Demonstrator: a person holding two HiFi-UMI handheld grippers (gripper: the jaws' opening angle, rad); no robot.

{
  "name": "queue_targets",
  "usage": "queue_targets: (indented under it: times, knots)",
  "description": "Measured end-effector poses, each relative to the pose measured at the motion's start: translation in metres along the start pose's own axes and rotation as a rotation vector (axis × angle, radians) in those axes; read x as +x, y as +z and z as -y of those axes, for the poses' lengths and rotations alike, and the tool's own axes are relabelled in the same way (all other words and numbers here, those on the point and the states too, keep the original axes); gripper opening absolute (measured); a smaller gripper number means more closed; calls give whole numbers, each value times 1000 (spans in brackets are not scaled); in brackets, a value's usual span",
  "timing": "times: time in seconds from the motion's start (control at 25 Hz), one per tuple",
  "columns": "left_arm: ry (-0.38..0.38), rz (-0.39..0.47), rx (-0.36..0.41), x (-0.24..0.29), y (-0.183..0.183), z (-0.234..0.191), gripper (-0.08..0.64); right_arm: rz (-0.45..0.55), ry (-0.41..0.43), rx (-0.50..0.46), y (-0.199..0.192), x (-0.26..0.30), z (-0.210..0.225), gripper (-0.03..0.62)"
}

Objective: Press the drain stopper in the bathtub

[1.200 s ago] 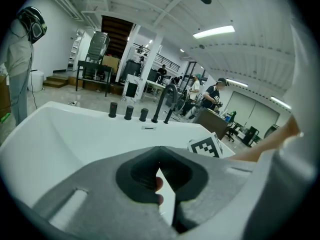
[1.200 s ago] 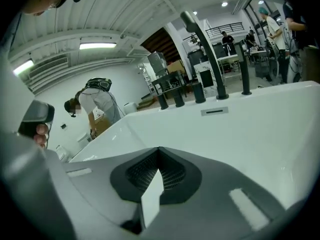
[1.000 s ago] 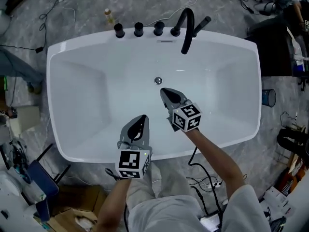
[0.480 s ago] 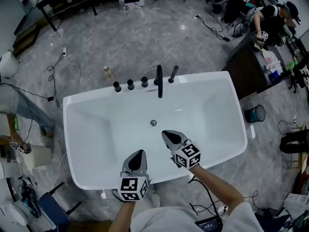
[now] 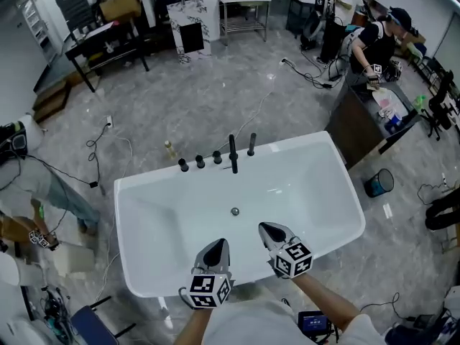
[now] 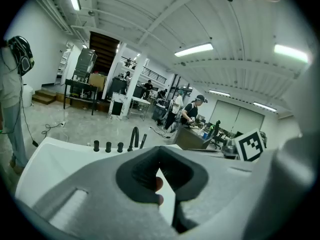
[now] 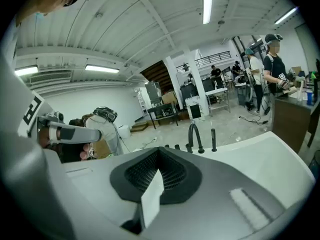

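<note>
**Both grippers are hovering over the bathtub's near side, with the stopper not yet pressed.**

The left gripper (image 5: 218, 246) and right gripper (image 5: 269, 230) are pointing into the white bathtub (image 5: 287, 148). Each one's fingers (image 6: 100, 194) are closing tip to tip and holding nothing, which probably suits poking better than grasping. The drain stopper (image 5: 234, 211) is sitting on the tub floor near the middle, well ahead of both tips and closer to the right gripper. Nothing is lying between the tips and the stopper. The black faucet spout (image 5: 233, 153) and knobs (image 5: 200, 162) are lining the far rim behind it, clear of the reach. A small bottle (image 5: 169, 149) and a blue bin (image 5: 379, 182) are standing on the floor outside the tub.
</note>
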State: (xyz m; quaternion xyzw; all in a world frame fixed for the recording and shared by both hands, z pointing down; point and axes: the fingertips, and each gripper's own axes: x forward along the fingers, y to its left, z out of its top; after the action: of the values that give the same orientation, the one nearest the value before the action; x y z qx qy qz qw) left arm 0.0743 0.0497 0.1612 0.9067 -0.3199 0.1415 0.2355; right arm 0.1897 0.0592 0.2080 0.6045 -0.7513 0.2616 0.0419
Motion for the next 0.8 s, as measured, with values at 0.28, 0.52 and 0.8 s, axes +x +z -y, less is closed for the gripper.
queue_targets:
  times: [0.28, 0.52, 0.8]
  knots:
    - [16, 81, 29, -38, 32, 41, 2, 177, 61, 7, 63, -53, -42, 3]
    - [19, 151, 83, -60, 50, 70, 2, 293, 92, -22, 89, -89, -79, 0]
    - [32, 174, 127, -77, 47, 71, 2, 322, 109, -38, 86, -94, -106, 0]
